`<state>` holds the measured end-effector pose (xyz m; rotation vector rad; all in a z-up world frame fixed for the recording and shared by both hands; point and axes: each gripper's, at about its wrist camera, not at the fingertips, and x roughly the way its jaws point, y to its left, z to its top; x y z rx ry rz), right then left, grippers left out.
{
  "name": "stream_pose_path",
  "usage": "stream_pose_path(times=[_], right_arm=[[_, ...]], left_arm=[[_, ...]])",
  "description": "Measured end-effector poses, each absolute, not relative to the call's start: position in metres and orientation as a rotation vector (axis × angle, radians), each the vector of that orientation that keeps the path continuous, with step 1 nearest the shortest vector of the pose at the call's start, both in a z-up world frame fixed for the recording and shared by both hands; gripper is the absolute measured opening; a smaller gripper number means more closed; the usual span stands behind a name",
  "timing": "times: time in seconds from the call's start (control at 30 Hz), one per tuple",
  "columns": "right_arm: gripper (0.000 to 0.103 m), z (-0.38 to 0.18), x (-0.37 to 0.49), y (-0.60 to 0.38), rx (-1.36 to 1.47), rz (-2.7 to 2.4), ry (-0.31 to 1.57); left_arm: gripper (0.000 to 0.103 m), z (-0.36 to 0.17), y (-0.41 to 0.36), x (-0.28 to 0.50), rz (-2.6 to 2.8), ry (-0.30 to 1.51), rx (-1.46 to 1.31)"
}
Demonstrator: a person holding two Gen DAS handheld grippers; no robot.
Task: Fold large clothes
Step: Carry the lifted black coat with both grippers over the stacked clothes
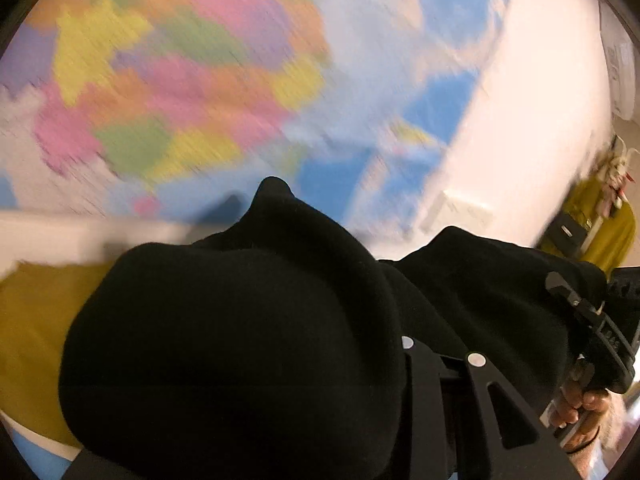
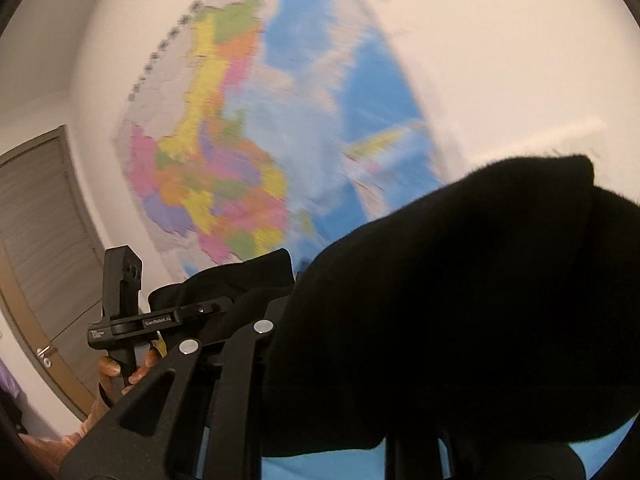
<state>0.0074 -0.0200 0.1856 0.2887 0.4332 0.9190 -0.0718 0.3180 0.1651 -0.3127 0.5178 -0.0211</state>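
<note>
A large black garment (image 1: 240,320) is held up in the air between both grippers and fills the lower half of each view; it also shows in the right wrist view (image 2: 460,300). My left gripper (image 1: 400,360) is shut on the garment, its fingertips buried in the cloth. My right gripper (image 2: 280,344) is shut on the garment too, its tips hidden by the fabric. The right gripper shows at the right edge of the left wrist view (image 1: 592,320), and the left gripper shows at the left of the right wrist view (image 2: 132,320).
A colourful wall map (image 1: 200,80) hangs on the white wall ahead, also in the right wrist view (image 2: 248,140). A mustard-yellow cloth (image 1: 36,340) lies below left. A grey door (image 2: 36,240) stands at the left. Yellow items and a dark box (image 1: 592,224) sit at the right.
</note>
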Motion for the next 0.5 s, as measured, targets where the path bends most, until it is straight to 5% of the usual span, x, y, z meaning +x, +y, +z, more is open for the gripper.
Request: stream_pose_path(times=[0.3, 0.5], right_arm=[[0.017, 0.219, 0.027, 0.149, 0.262, 1.144, 0.359], [0.017, 0.159, 0.014, 0.276, 0.155, 1.278, 0.428]], left_arm=[[0.029, 0.213, 0.45, -0.11, 0.327, 0.369, -0.24], [0.03, 0.174, 0.568, -0.133, 0.569, 0.399, -0.23]])
